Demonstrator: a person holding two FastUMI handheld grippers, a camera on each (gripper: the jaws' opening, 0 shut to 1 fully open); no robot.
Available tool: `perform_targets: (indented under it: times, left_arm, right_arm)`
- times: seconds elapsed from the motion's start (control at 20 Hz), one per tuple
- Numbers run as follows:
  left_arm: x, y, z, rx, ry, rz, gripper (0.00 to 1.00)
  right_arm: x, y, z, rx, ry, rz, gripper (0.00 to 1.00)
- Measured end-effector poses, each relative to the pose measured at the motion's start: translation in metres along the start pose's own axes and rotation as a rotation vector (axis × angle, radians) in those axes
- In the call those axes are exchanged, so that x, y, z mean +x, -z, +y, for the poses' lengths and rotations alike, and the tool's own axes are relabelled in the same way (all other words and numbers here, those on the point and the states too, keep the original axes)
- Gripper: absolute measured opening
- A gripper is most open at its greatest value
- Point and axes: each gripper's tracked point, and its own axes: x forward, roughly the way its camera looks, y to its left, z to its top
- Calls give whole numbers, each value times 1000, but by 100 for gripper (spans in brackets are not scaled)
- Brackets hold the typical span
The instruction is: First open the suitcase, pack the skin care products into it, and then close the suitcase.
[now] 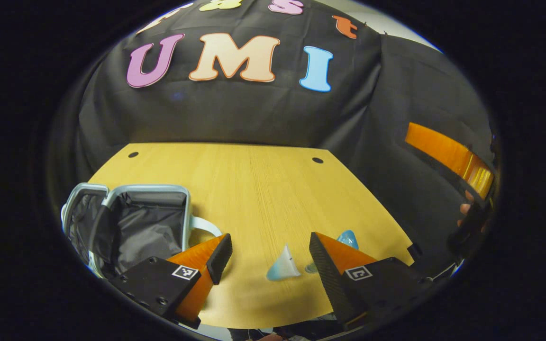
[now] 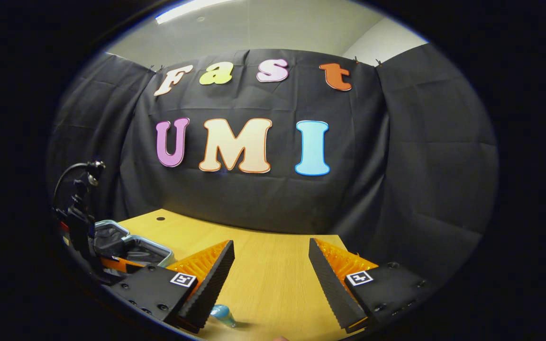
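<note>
Here, pale-blue suitcase open, dark lining showing; left tool and right tool both spread apart.

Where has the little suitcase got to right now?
In the left gripper view, the open suitcase sits on the wooden table's left side, just beyond the left gripper.

On my wooden table lie the open suitcase and two small bluish tubes.
</note>
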Motion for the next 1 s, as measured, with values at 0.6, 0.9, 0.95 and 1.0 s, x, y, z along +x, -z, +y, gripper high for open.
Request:
perform_targets:
  times: [0.6,0.9,0.95,1.0]
  left_arm:
    - [61,73,-2,-83,-21,112,53]
    - [54,61,-1,-85,-17,113,16]
    - [50,54,0,-72,-19,103,16]
    - [43,45,2,-58,-25,92,16]
  right_arm:
    - [-15,51,13,-7,-102,103,99]
    - [-13,76,46,-5,-205,121,99]
    - [-12,84,51,-1,-220,134,99]
    - [-11,93,56,5,-235,150,100]
